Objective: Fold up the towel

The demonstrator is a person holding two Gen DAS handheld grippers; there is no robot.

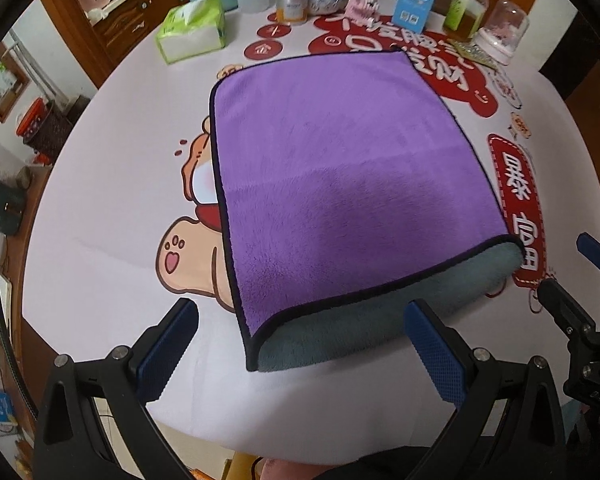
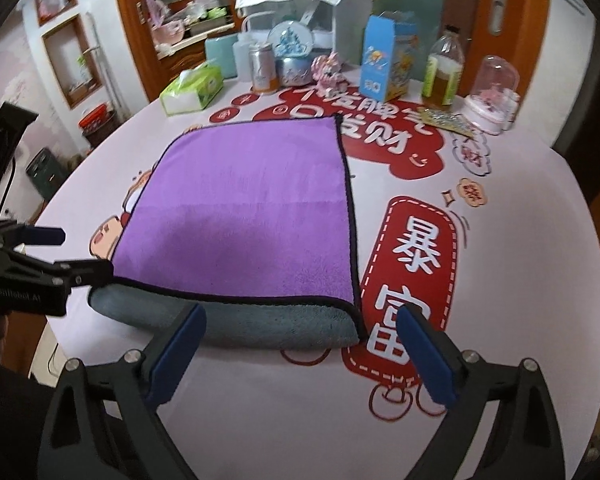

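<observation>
I see the purple towel (image 1: pixel 340 184) lying folded on the counter (image 1: pixel 112 216), grey underside showing nearest me. My left gripper (image 1: pixel 300 344) and right gripper (image 2: pixel 300 344) hover with jaws spread, holding nothing.

A home dining room is showing here: wooden cabinets (image 2: pixel 168 60) are standing behind a worktop (image 2: pixel 260 420) carrying a tissue box (image 2: pixel 192 88), drink can (image 2: pixel 262 66) and bottle (image 2: pixel 444 72).

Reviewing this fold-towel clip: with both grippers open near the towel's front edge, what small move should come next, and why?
Probably lower the right gripper onto the towel's near right corner and close on it. The towel lies folded once, purple over grey, fold edge facing the grippers. The left gripper also hangs open and holds nothing, so a second fold seems to need corner grasps first.
</observation>
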